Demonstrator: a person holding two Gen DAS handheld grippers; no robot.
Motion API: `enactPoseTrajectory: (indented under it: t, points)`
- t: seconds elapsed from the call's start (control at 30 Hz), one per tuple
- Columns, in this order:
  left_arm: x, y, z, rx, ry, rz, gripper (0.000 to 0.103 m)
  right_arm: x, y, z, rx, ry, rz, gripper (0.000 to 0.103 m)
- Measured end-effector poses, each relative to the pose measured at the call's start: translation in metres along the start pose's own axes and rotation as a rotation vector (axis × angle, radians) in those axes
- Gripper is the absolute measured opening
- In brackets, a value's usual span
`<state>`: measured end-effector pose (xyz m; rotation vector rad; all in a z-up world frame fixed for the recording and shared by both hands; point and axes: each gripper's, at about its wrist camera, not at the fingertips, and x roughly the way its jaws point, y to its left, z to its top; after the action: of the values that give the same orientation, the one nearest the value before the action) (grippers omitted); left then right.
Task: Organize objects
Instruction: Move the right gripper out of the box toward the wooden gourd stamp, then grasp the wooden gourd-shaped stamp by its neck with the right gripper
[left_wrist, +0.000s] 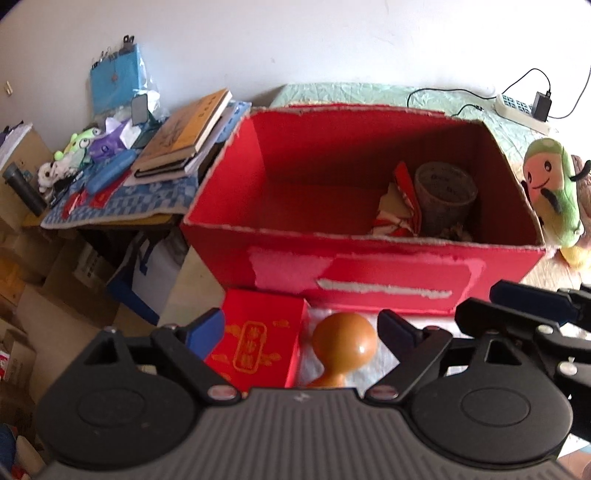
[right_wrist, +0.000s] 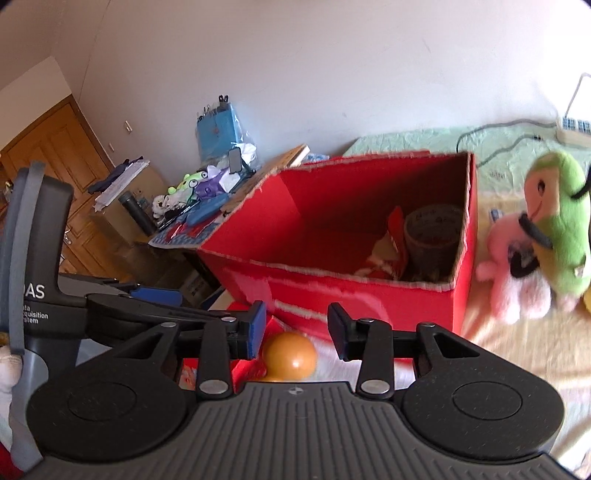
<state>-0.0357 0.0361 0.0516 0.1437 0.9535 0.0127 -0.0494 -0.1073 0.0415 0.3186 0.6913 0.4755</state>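
An open-topped big red box (left_wrist: 369, 258) (right_wrist: 351, 288) stands in front of both grippers. Inside it, at the right end, are a roll of tape (left_wrist: 445, 195) (right_wrist: 432, 229) and red-and-white packets (left_wrist: 400, 210). Just before the box lie a small red box with gold print (left_wrist: 258, 343) and an orange-brown wooden knob (left_wrist: 343, 339) (right_wrist: 290, 356). My left gripper (left_wrist: 301, 328) is open wide above both of them. My right gripper (right_wrist: 298, 330) hovers open over the knob, and its pads do not press on it.
A green plush (left_wrist: 550, 192) (right_wrist: 554, 229) and a pink plush (right_wrist: 513, 273) sit right of the big box. Left of it, a side table holds books (left_wrist: 184, 136), small toys and a blue pouch. A power strip (left_wrist: 521, 110) lies at the back, and cardboard boxes fill the floor at the left.
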Motion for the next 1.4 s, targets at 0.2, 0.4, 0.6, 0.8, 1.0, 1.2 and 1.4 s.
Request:
enactPoseTrajectory:
  t: [0.2,0.4,0.6,0.8,1.0,1.2,1.4]
  points:
    - [0.000,-0.004,-0.017,0.007,0.006,-0.016,0.090,-0.001,-0.013,-0.014,0.099,0.040,0.024,0.038]
    - [0.002,0.009,-0.040,0.029,0.000,-0.122,0.084,0.002,-0.018,-0.027,0.182,0.086,0.032,0.031]
    - [0.003,0.019,-0.059,0.097,-0.014,-0.274,0.077,0.016,-0.028,-0.037,0.330,0.168,0.053,0.031]
    - [0.012,0.025,-0.061,0.124,-0.006,-0.368,0.063,0.032,-0.026,-0.042,0.425,0.209,0.066,0.032]
    - [0.021,0.033,-0.059,0.152,-0.001,-0.444,0.061,0.056,-0.017,-0.044,0.450,0.249,0.072,0.032]
    - [0.029,0.039,-0.060,0.190,0.019,-0.518,0.061,0.074,-0.010,-0.044,0.453,0.281,0.068,0.032]
    - [0.039,0.039,-0.060,0.244,0.045,-0.555,0.061,0.089,-0.008,-0.049,0.473,0.292,0.048,0.032]
